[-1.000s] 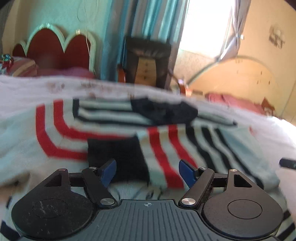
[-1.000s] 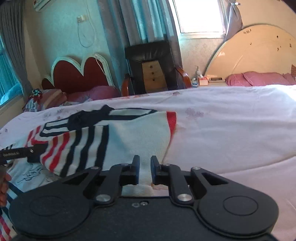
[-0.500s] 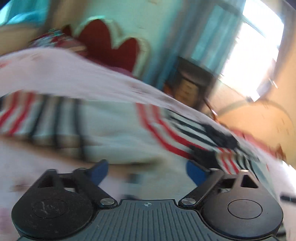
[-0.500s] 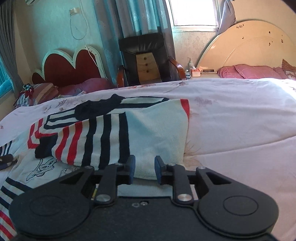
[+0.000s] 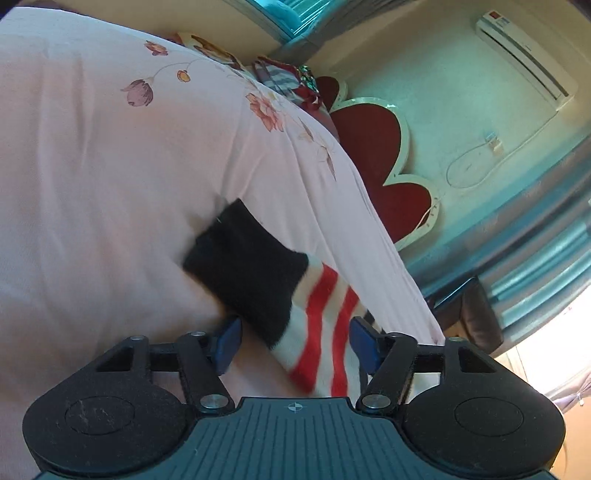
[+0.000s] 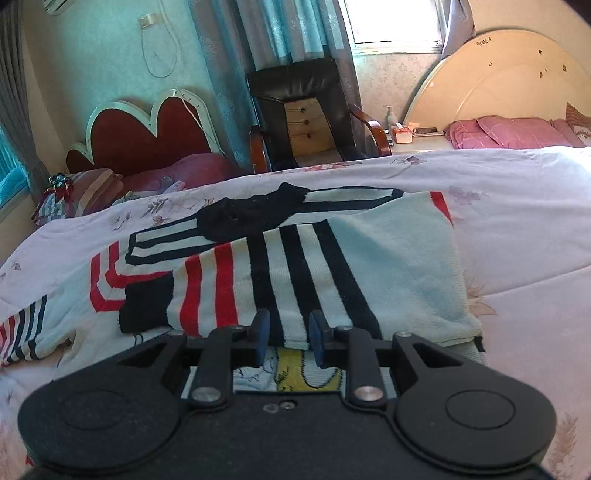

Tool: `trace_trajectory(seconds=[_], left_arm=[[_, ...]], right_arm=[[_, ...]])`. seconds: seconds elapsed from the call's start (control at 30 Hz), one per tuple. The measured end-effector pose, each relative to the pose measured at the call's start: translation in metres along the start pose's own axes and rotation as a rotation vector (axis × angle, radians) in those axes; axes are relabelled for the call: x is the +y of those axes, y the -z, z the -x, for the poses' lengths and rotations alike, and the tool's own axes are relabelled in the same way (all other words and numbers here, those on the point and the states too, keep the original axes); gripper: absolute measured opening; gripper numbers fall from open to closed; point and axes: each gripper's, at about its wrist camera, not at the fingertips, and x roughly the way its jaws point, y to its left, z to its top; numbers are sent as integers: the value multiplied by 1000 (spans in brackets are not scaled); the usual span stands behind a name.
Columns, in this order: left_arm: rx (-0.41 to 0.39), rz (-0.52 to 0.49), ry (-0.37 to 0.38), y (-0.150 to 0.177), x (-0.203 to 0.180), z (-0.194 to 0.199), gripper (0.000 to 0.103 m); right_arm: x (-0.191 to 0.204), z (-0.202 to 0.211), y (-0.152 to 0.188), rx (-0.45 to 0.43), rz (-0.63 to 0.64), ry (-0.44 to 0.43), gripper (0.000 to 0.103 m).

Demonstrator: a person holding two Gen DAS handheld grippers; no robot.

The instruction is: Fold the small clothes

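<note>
Daylight floods both views. In the right wrist view the window [image 6: 393, 20] behind the curtains [image 6: 280, 33] is blown out to white, and glare washes the far right of the bedspread [image 6: 535, 206]. The left wrist view is rolled steeply; its lower right corner burns out in the same way. There the striped sleeve [image 5: 321, 325] is smeared by motion, while the flower print stays fairly crisp. Fisheye bending curves walls and bed edges; corners darken.
</note>
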Motion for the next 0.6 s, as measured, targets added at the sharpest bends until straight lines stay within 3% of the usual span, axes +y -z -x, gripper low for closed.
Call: trace_trajectory(seconds=[0.07,0.1,0.13,0.2,0.37,0.5,0.6], left_arm=[[31,17,4,-7,4,-10,22],[52,26,-8,-11,6,-19,10],[62,38,-5,-14,9,-25,5],[44,16,37,-17,-1,-27,5],[49,-271,207,10,-96,-26,5],[173,-544,382,75,-201,-41,5],[271,-680,460,136,-263,-52,5]], right_arm=[[6,-4,-4,-4,-46,13,25],[9,-4,-5,-11,-59,18,25],[12,-4,-6,-18,-64,21,25],[17,-1,-7,-29,-65,25,25],[14,5,-4,-39,-65,47,25],[2,10,-1,-40,-93,64,25],[-8,16,1,-48,-111,71,25]])
